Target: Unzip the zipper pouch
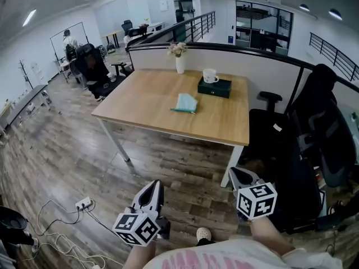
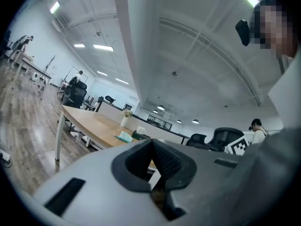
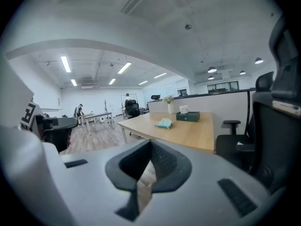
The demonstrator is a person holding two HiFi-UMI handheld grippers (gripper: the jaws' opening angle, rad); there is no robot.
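The teal zipper pouch (image 1: 185,103) lies flat near the middle of the wooden table (image 1: 146,108), far ahead of me. It shows small in the left gripper view as the pouch (image 2: 125,136) and in the right gripper view as the pouch (image 3: 164,123). My left gripper (image 1: 151,192) hangs low over the floor, well short of the table, jaws shut and empty. My right gripper (image 1: 242,177) is held beside it near the table's front right leg, also shut on nothing.
A dark green box (image 1: 214,87) with a white mug (image 1: 210,75) and a white vase of flowers (image 1: 179,58) stand at the table's far side. Black office chairs (image 1: 314,150) crowd the right. A power strip (image 1: 83,204) and cables lie on the floor at left.
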